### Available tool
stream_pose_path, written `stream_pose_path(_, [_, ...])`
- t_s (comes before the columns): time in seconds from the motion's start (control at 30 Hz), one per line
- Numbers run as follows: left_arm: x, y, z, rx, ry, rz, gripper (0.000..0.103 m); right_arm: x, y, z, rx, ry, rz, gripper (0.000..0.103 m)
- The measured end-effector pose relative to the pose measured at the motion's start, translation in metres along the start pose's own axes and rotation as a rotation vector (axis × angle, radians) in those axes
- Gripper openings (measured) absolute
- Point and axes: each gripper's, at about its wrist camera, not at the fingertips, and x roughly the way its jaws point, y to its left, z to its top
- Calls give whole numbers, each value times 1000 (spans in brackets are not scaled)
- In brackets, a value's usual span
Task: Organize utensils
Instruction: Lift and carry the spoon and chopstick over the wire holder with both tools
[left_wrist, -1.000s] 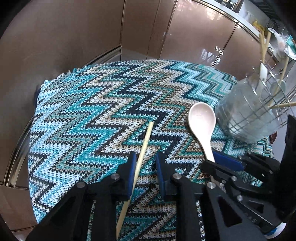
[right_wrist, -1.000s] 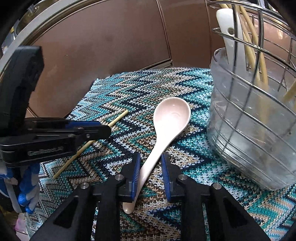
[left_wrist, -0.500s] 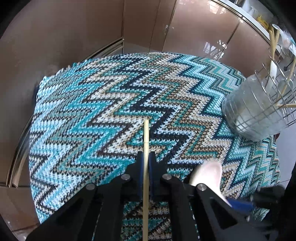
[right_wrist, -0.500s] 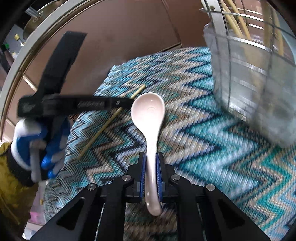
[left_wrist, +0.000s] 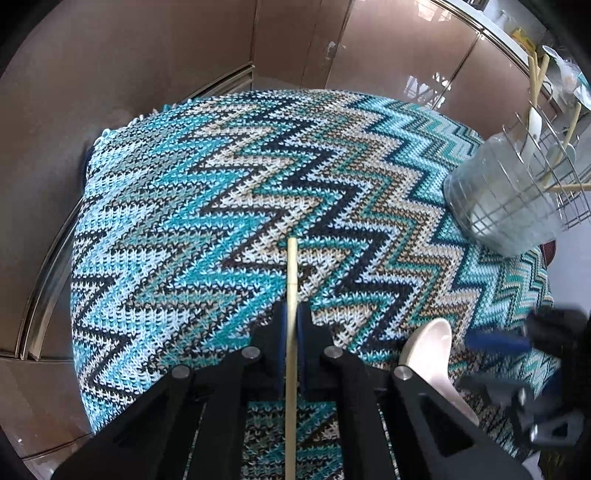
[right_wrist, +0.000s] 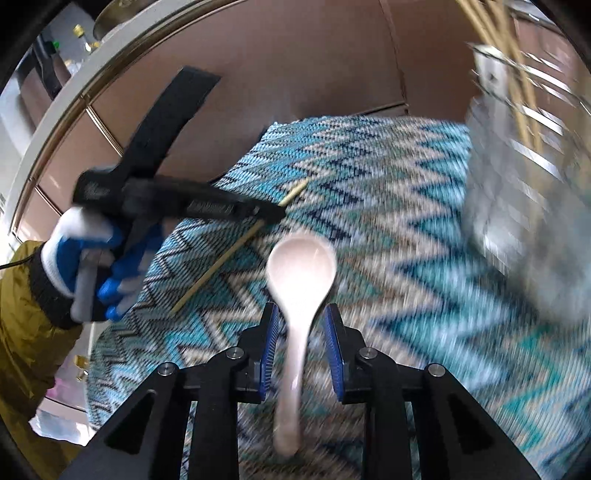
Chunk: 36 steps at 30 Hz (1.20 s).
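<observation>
The left claw (left_wrist: 291, 325) is shown clamped on a wooden chopstick (left_wrist: 291, 280) above the zigzag-knit cloth (left_wrist: 184, 206), while the right claw (right_wrist: 301, 343), its jaws just opened apart, brackets without contact a blurred white spoon (right_wrist: 301, 273), the wire utensil basket (left_wrist: 517, 206) standing beyond.

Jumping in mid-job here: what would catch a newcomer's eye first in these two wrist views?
The zigzag teal knitted cloth fills both views. The left tongs are shut on a chopstick pointing straight ahead, while the pale spoon sits between the right tongs, whose pads have just been opening and stand clear of its handle. At the right edge, a wire basket with a clear liner holds more chopsticks and spoons.
</observation>
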Motion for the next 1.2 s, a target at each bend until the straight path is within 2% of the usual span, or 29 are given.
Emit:
stream_pose_path(0.13, [4, 1, 6, 6, 34, -15, 5, 18, -7, 22, -69, 58, -4, 30])
stream_pose_path(0.37, [14, -2, 23, 5, 130, -44, 6, 42, -15, 44, -129, 167, 86, 30])
stream_pose_path(0.43, [16, 1, 26, -7, 159, -56, 6, 46, -13, 46, -155, 195, 87, 22])
stream_pose_path(0.47, [17, 2, 28, -13, 168, -58, 6, 49, -11, 46, -167, 205, 85, 14])
stream_pose_path(0.6, [16, 1, 30, -26, 173, -40, 5, 44, -1, 45, -225, 227, 59, 8])
stream_pose_path(0.73, [11, -3, 23, -53, 118, -32, 4, 31, 2, 36, -237, 206, 13, 7])
stream_pose_path(0.83, [-5, -5, 11, -59, 41, -25, 4, 15, 4, 26, -225, 162, -22, 7])
stream_pose_path(1.0, [-54, -15, -17, -48, -109, -49, 4, -24, 20, 2, -216, 41, -96, 6])
stream_pose_path(1.2, [-113, -35, -53, -20, -228, -69, 4, -74, 43, -27, -173, -102, -157, 6])
